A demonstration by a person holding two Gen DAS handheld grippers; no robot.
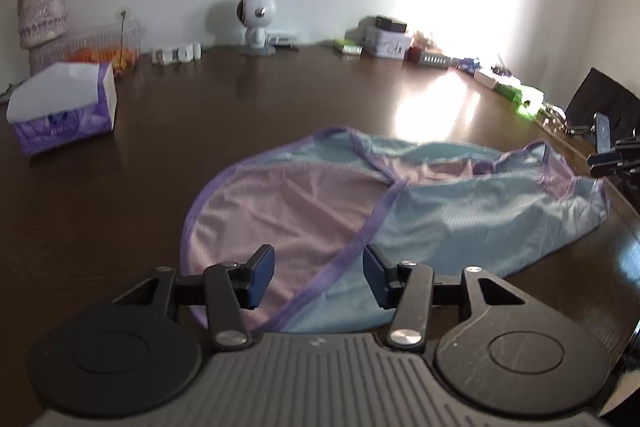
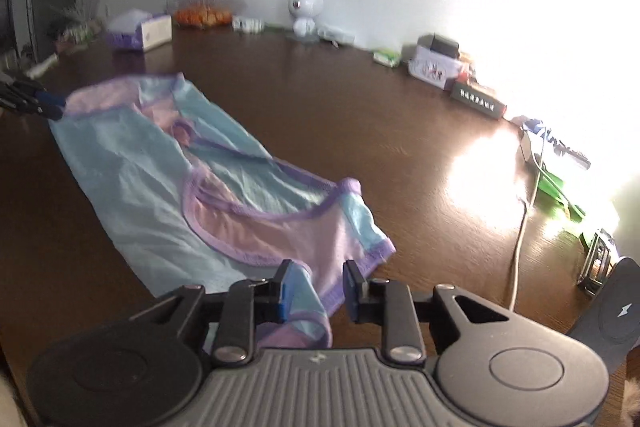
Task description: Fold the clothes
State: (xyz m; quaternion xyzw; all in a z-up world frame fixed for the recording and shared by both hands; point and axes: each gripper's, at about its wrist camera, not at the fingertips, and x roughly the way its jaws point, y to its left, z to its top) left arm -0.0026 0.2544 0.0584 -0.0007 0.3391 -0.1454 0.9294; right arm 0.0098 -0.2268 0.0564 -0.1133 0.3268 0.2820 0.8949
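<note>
A light blue and pink mesh garment with purple trim [image 1: 400, 211] lies spread along the dark wooden table [image 1: 240, 115]. My left gripper [image 1: 320, 273] is open, its jaws standing over the garment's near end, one on each side of a purple trim band. In the right wrist view the garment [image 2: 168, 171] stretches away to the left, and my right gripper [image 2: 316, 287] is open over its purple-edged corner, cloth lying between the fingers. The left gripper's fingers [image 2: 48, 105] show at the garment's far end. The right gripper [image 1: 616, 155] shows at the right edge of the left wrist view.
A purple tissue box [image 1: 64, 107], a vase of flowers [image 1: 40, 11], a clear container with orange contents [image 1: 108, 47] and a small white camera [image 1: 256, 23] stand along the far side. Boxes [image 2: 440, 63], a white cable [image 2: 520, 247] and a black stand [image 2: 616, 311] crowd the right edge.
</note>
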